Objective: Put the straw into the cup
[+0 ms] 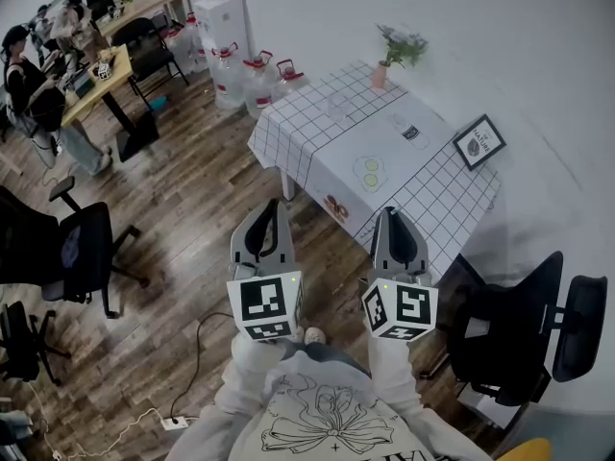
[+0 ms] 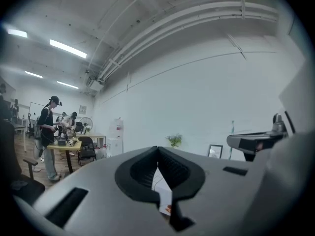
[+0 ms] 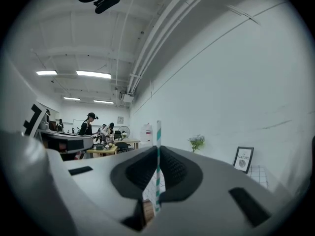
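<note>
My right gripper (image 3: 157,150) is shut on a green-and-white striped straw (image 3: 158,176), which stands upright between the jaws and pokes above them. In the head view the right gripper (image 1: 396,217) hangs over the near edge of the table with the checked cloth (image 1: 437,200), and I cannot make out the straw there. A small cup with a dark label (image 1: 411,134) stands on the table's far half, well beyond both grippers. My left gripper (image 2: 158,149) is shut with nothing in it; it is over the wooden floor (image 1: 272,209), left of the table.
On the table are a clear glass (image 1: 338,109), a potted plant (image 1: 384,65), a framed picture (image 1: 479,142) and a plate with green pieces (image 1: 369,173). A black office chair (image 1: 524,329) stands at the right. Water jugs (image 1: 255,75), desks and people are at the far left.
</note>
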A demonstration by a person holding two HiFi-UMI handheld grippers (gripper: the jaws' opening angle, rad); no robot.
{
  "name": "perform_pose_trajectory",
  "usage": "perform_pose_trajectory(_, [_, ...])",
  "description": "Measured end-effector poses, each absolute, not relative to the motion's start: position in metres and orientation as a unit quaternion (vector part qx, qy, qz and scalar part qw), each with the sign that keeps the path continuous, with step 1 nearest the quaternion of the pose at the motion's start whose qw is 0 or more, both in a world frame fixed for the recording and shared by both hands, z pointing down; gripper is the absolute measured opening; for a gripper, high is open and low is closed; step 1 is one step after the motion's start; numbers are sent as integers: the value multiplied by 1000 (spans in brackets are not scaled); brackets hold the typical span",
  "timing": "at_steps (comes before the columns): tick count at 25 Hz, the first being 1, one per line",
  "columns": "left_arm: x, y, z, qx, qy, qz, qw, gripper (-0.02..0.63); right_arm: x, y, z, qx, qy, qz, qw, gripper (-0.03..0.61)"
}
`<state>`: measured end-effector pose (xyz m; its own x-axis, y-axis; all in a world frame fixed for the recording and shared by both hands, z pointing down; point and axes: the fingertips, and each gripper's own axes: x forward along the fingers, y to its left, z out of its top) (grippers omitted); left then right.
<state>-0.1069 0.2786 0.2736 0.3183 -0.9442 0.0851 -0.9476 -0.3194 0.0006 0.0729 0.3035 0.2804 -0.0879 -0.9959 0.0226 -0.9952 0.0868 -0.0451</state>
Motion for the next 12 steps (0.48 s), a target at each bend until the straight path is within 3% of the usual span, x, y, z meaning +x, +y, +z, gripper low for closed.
perform_pose_trajectory(12, [-86,260,291,805,-590,43,41,5,87,278,296,-657,753,-41,8,14])
